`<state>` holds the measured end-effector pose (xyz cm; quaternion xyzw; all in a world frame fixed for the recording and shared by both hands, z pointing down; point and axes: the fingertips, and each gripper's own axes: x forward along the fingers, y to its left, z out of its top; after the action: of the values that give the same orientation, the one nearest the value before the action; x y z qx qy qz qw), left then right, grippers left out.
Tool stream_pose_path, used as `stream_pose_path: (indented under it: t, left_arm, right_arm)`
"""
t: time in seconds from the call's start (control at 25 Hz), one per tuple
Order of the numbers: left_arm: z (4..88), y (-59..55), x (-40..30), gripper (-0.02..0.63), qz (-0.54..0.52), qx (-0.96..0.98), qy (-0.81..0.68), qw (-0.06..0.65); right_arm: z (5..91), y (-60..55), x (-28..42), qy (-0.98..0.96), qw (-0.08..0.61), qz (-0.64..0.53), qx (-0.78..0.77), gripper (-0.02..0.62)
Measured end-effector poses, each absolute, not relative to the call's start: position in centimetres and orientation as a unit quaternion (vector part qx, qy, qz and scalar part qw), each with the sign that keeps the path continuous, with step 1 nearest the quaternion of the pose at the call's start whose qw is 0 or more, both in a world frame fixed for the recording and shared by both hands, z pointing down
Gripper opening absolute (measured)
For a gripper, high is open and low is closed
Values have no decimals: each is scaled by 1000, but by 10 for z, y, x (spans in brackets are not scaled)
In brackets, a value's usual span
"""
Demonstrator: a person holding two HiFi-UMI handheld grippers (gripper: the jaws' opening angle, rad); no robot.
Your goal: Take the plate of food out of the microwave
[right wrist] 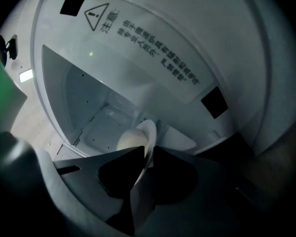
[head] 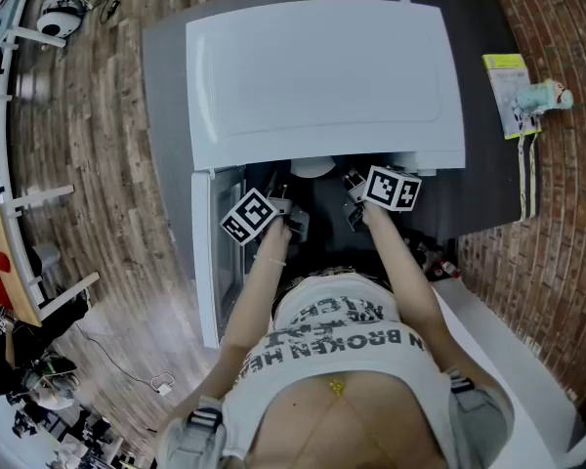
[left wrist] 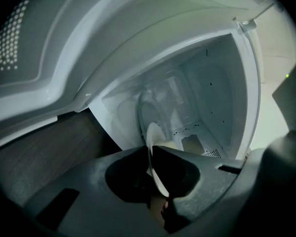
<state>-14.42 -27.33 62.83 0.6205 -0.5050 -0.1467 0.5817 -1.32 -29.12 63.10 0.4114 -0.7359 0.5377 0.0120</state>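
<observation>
Reaching from the head view, you have both arms inside the open microwave (head: 322,76) on the dark tabletop (head: 488,193), with its door (head: 207,252) swung out to your left. The left gripper (head: 293,225) and right gripper (head: 355,209) sit side by side at the cavity mouth. The plate (head: 314,169) shows only as a pale sliver just beyond them, under the top edge. In the left gripper view, the jaws are closed on the plate's rim, which runs edge-on between them and reaches deep into the throat, so that hold looks secure. The cavity wall (left wrist: 212,93) stands close behind. In the right gripper view, the jaws likewise pinch the rim on the other side, and the pale food (right wrist: 129,141) lies just past the tips, apart from them. The plate is therefore still inside the oven, held from both sides. To do this step well, draw both hands straight back together. Match their height so the plate stays flat, and clear the lower lip of the opening before you lower anything. Uneven pulling would likely twist the rim in one grip and tip the food.
</observation>
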Motion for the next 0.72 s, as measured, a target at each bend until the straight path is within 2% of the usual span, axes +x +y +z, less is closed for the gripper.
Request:
stream_pose_path:
  t: [0.72]
  left_arm:
    - [608, -261, -142, 34, -162, 630, -506, 567]
  right_arm:
    - [609, -280, -10, -743, 15, 529, 410, 57]
